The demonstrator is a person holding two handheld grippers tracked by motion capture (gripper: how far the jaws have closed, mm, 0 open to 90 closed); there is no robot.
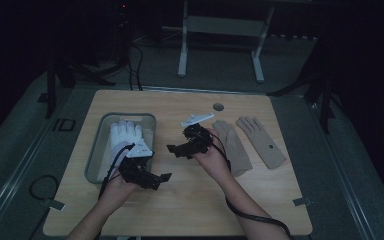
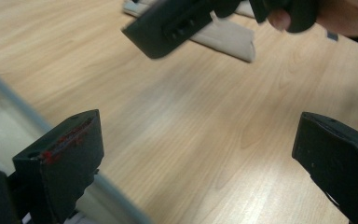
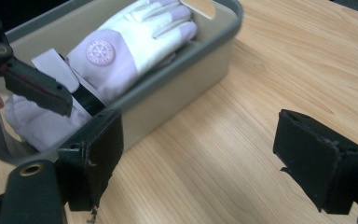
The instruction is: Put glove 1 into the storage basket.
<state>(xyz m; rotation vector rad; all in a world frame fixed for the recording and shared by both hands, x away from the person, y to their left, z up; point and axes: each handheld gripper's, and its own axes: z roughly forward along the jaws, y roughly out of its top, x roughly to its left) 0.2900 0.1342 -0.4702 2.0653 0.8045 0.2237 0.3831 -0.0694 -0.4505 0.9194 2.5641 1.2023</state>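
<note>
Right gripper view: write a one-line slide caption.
Open right tongs over the wooden table, facing a grey bin holding a white glove.

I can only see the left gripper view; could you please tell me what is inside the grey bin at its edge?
Observer: A white glove lies in the bin.
Operator: Thank you. How many gloves lie outside it?
Observer: Two: a plain tan glove and a dotted tan glove, side by side on the table.
Operator: Is the other tool holding anything?
Observer: No, the right tool is open, with only bare table between its jaws.
</note>
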